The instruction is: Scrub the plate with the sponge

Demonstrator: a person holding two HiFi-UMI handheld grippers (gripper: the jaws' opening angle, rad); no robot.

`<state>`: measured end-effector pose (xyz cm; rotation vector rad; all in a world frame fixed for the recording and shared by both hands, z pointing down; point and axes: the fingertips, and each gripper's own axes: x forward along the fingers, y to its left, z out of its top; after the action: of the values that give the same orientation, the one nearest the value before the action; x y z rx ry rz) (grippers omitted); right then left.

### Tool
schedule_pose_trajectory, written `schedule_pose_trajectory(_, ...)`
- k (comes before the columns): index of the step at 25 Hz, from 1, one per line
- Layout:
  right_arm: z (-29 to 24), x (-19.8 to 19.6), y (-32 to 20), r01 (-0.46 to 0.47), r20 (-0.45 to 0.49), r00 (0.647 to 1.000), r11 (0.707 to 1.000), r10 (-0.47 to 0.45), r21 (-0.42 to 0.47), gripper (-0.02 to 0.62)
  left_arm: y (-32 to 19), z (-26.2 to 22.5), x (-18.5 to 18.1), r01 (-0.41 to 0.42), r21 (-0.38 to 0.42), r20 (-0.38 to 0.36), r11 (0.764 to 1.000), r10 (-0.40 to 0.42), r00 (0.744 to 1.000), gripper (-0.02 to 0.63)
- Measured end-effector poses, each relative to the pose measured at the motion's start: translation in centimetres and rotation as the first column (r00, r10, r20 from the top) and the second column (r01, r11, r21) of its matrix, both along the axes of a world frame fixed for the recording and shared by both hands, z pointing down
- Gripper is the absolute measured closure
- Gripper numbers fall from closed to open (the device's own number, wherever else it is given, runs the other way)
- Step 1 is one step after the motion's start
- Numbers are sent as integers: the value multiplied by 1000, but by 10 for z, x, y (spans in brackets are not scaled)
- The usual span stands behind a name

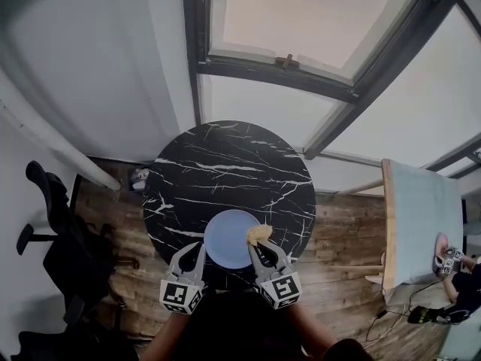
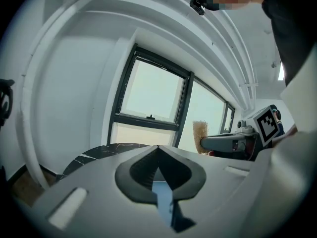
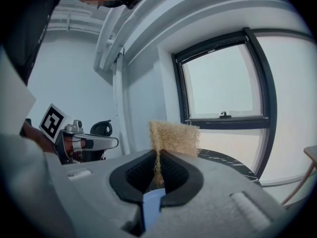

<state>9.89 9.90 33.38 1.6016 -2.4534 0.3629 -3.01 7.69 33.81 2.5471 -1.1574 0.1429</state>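
Pale-blue round plate point(image 1: 225, 241) awaits scrubbing: your right claw point(image 3: 157, 155) clamps tan fibrous sponge point(image 3: 174, 138) above its 3 o'clock, left claw point(image 2: 158, 150) closed empty; press down.

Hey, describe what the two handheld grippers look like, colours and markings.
Both the left gripper and right gripper have light grey bodies, black ribbed pads and a white cube with black square markers.
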Motion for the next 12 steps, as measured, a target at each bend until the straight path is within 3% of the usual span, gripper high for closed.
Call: schedule_pose_trajectory(12, -4, -2, -2, -14, -9, 1000, 1000, 14, 8, 577, -4, 2, 1, -11, -26, -11, 1000, 10, 1000, 609)
